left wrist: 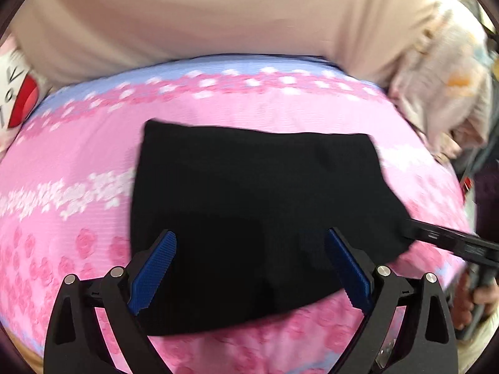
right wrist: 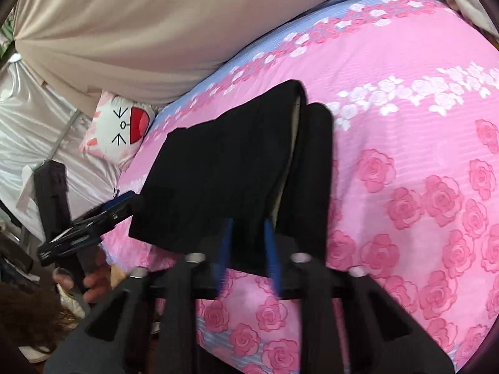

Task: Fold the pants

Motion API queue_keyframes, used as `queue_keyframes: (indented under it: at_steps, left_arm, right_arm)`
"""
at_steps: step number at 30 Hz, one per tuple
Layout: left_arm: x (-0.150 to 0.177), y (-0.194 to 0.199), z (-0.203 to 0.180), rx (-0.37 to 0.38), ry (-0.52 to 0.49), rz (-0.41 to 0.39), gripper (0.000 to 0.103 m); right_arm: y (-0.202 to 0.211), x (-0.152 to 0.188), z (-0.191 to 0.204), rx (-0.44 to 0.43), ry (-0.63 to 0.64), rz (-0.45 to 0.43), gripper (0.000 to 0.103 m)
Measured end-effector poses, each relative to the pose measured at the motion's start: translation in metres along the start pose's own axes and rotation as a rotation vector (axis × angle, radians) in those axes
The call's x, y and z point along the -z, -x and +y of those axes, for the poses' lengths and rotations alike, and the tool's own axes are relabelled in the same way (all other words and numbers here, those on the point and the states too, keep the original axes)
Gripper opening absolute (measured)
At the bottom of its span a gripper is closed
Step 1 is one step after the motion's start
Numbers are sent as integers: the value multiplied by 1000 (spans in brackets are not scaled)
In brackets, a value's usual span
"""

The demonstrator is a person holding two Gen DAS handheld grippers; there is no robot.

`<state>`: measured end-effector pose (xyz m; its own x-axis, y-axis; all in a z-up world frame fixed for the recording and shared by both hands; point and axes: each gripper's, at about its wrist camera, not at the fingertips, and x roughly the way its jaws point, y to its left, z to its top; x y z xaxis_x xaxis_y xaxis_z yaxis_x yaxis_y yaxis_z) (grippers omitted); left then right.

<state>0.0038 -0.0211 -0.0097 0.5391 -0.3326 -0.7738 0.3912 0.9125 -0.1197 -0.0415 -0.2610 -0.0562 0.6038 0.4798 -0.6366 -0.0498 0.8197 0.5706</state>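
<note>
Beige curtain fabric hangs behind a bed covered in a pink sheet printed with roses and bands of white and lilac flowers. At the bed's far left corner, in the left wrist view, sits a white cartoon cushion with a red mouth, and at the far right edge lies a heap of pale crumpled cloth. Black pants, folded into a compact slab, lie in the middle of the bed toward its near edge; the fabric is so dark that seams and creases barely show. From the right wrist camera a pale lining shows in a gap between two stacked layers. The left tool hovers over the near part of the pants with its blue pads spread wide and nothing between them. The right tool is motion-blurred, its blue pads drawn close together on the near edge of the black fabric, pinching it. Both views are smeared, and hands gripping the handles are cut off at the frame edges.
</note>
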Motion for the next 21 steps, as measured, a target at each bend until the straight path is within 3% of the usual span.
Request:
queue_keyframes:
  at_steps: [5, 6, 9, 12, 13, 14, 15, 16, 17, 18, 19, 21]
  left_arm:
    - [8, -5, -65, 82, -227, -38, 94]
    - [10, -8, -76, 65, -273, -56, 94]
    - [15, -19, -105, -98, -366, -141, 94]
    - [7, -37, -108, -195, -333, -144, 92]
    - [5, -43, -105, -213, -320, -137, 82]
    - [2, -51, -102, -214, -309, -116, 55]
    - [-1, -59, -98, -180, -299, -81, 39]
    - [-4, -67, -91, -87, -262, -28, 16]
    - [-6, -71, -86, -21, -230, 6, 8]
    - [-9, -71, -83, 6, -212, 14, 8]
    - [-11, -68, -83, 10, -215, 8, 8]
    - [-15, -59, -77, 33, -205, -6, 8]
  right_arm:
    - [9, -20, 19, -153, -13, -12, 8]
    - [9, -28, 22, -206, -18, -13, 8]
    - [11, -43, 32, -273, -3, 1, 8]
    - [5, -52, 38, -299, 9, 29, 8]
    - [0, -55, 39, -312, 8, 43, 8]
    - [-2, -55, 40, -314, 11, 54, 8]
    - [-6, -56, 41, -310, 21, 66, 9]
    - [-10, -57, 41, -281, 37, 78, 12]
    - [-11, -58, 39, -251, 43, 84, 13]
    - [-9, -57, 33, -224, 34, 84, 15]
    - [-6, -57, 26, -221, 22, 82, 28]
    - [6, -52, 10, -180, 16, 47, 45]
